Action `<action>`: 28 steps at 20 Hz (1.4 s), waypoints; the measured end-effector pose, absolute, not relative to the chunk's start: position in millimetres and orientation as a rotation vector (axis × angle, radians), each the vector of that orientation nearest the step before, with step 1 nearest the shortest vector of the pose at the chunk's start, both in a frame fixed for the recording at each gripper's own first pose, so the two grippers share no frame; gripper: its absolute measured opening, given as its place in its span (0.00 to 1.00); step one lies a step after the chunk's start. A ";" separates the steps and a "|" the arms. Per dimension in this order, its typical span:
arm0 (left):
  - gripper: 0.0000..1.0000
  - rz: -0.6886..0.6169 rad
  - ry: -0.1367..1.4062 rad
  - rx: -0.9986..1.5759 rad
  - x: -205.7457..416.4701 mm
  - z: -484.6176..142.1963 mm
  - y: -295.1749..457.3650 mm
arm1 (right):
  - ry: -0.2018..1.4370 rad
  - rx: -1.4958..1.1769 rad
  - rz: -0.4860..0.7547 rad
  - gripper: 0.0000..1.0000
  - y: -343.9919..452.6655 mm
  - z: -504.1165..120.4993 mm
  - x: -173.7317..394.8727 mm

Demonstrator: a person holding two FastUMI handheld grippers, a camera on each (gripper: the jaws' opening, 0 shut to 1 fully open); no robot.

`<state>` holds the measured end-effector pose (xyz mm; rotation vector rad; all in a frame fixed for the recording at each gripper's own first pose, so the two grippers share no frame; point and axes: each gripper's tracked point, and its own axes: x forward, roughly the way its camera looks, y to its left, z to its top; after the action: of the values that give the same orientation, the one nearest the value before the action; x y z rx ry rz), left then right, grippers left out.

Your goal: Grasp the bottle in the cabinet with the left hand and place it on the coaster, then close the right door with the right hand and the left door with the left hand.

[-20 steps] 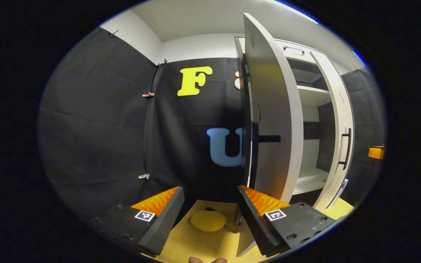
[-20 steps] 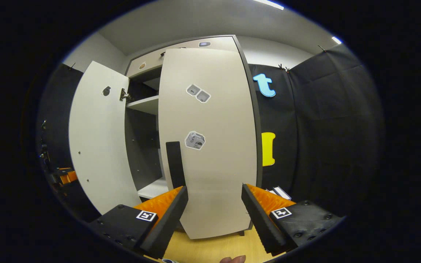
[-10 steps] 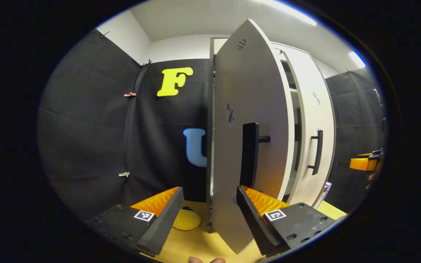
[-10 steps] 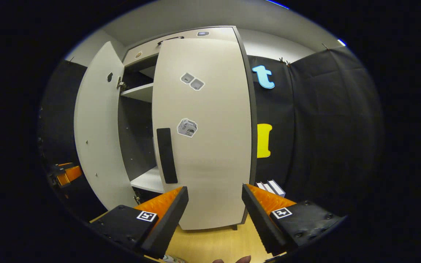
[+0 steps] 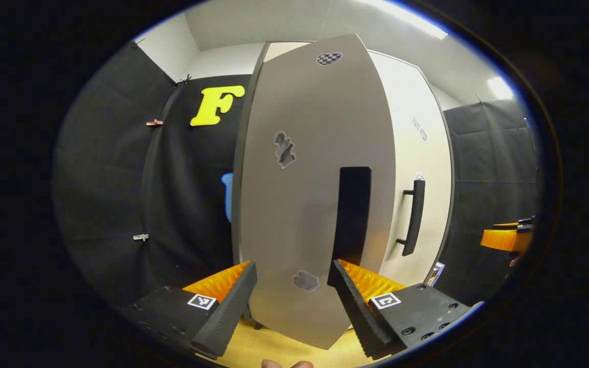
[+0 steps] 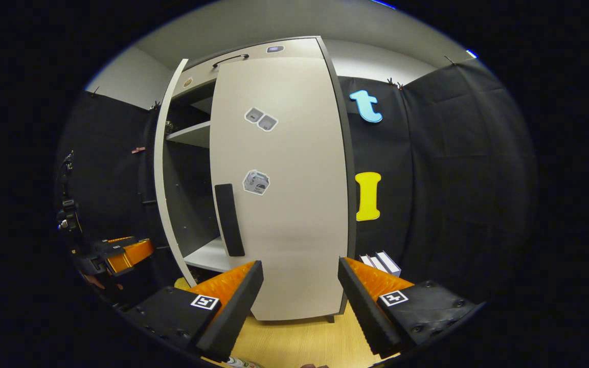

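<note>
In the left gripper view the white cabinet's left door (image 5: pixel 299 204) stands close ahead, almost flush with the right door (image 5: pixel 425 168). Its black handle (image 5: pixel 353 209) rises just above my right-hand finger (image 5: pixel 348 291). My left gripper (image 5: pixel 292 278) is open with nothing between its fingers. I cannot tell whether a finger touches the door. In the right gripper view the right door (image 6: pixel 284 214) lies shut, with its black handle (image 6: pixel 229 220) near its left edge. The left door (image 6: pixel 164 179) is edge-on and still ajar, with a shelf (image 6: pixel 192 135) behind it. My right gripper (image 6: pixel 299 276) hangs open before the right door.
The right gripper (image 5: pixel 504 237) shows at the far right of the left gripper view, and the left gripper (image 6: pixel 120 253) at the lower left of the right gripper view. Books (image 6: pixel 379 263) lean beside the cabinet. The wooden tabletop (image 6: pixel 299 337) lies below.
The left door has swung from wide open to nearly shut, with my left gripper following it. The right door has settled shut and my right gripper has drawn back slightly.
</note>
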<state>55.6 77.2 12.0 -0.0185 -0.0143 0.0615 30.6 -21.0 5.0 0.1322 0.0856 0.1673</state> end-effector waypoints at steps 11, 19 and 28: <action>0.94 0.066 -0.016 -0.012 91.9 7.6 49.8 | 0.093 0.114 0.167 0.98 -27.7 2.9 60.4; 0.92 0.083 -0.009 0.008 107.7 11.0 47.4 | 0.075 0.097 0.176 0.98 -27.2 7.0 68.6; 0.92 0.047 -0.020 0.014 73.8 21.7 32.6 | 0.016 0.068 0.170 0.98 -22.3 25.8 54.0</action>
<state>73.8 32.6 21.7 0.0135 -0.0196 0.0473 54.0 -22.3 25.8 0.0681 0.0163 0.1695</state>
